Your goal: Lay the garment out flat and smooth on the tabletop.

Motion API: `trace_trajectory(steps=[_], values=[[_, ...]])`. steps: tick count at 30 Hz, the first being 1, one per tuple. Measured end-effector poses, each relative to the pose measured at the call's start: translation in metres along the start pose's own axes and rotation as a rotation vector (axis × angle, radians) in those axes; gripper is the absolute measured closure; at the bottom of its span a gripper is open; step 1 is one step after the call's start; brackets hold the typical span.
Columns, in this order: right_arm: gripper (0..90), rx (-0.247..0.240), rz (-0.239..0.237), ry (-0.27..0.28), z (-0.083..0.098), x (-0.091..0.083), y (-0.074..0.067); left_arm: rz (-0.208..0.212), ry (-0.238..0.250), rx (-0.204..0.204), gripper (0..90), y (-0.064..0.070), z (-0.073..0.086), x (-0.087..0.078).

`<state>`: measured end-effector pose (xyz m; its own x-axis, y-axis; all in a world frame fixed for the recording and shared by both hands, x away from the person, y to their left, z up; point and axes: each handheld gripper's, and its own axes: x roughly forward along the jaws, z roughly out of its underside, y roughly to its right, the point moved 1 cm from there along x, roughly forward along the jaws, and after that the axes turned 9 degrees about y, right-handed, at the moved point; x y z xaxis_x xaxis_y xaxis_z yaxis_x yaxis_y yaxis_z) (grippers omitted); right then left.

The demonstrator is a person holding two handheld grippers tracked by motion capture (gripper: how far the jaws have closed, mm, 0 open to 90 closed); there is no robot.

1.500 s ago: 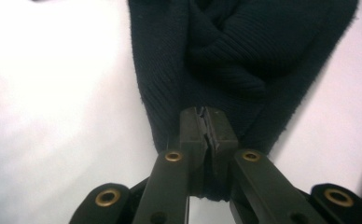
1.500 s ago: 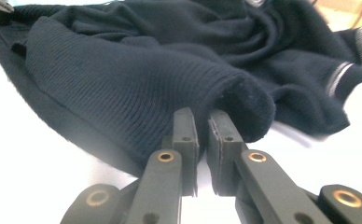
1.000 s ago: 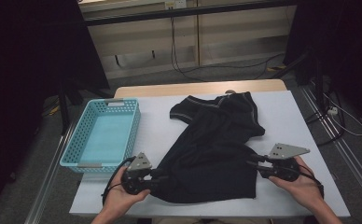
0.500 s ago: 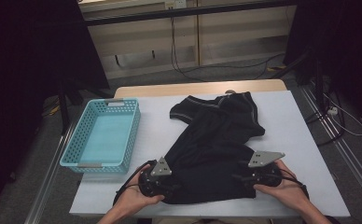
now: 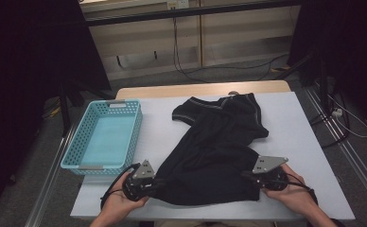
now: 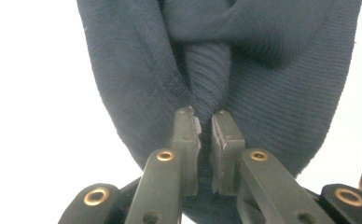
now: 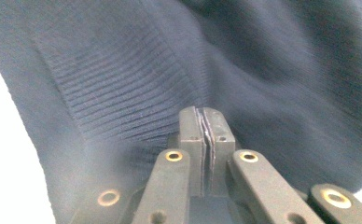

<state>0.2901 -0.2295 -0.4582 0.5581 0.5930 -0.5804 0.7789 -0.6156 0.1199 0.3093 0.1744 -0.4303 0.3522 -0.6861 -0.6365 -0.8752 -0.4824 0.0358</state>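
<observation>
White table (image 5: 309,142): the black knit garment (image 5: 219,151) lies spread across the middle, w/ the teal basket (image 5: 107,137) off to its left. Your left gripper (image 5: 160,183) has just closed, pinching the near-left hem; your right gripper (image 5: 248,176) has just clamped onto the near-right hem.

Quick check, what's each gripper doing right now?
Left gripper: jaws just closed, pinching the near hem of the black garment.
Right gripper: jaws just closed, shut on the same garment's hem.
</observation>
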Motion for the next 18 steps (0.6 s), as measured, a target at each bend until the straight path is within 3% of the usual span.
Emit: trace_trajectory(steps=[2,5,7,10,12,15,18], values=[[89.0,0.020,0.028,-0.005,0.005,-0.008,0.007,-0.017,-0.003,-0.007,83.0,-0.002,0.004,-0.006],[89.2,0.032,0.079,-0.010,0.014,-0.021,0.017,-0.034,-0.005,-0.051,83.1,-0.006,0.012,-0.014],[89.3,0.048,0.102,-0.013,0.019,-0.029,0.021,-0.028,-0.004,-0.068,83.1,-0.007,0.019,-0.020],[88.9,0.067,0.079,-0.003,0.020,-0.031,0.022,-0.014,0.016,-0.086,82.3,-0.006,0.023,-0.025],[86.6,0.052,0.045,0.015,0.018,-0.031,0.018,0.006,0.028,-0.090,76.7,-0.004,0.021,-0.026],[78.8,0.076,0.014,0.045,0.013,-0.031,0.015,0.017,0.057,-0.080,65.5,-0.001,0.015,-0.024],[72.0,0.105,0.025,0.067,0.008,-0.032,0.016,0.023,0.088,-0.083,57.1,0.000,0.006,-0.023]])
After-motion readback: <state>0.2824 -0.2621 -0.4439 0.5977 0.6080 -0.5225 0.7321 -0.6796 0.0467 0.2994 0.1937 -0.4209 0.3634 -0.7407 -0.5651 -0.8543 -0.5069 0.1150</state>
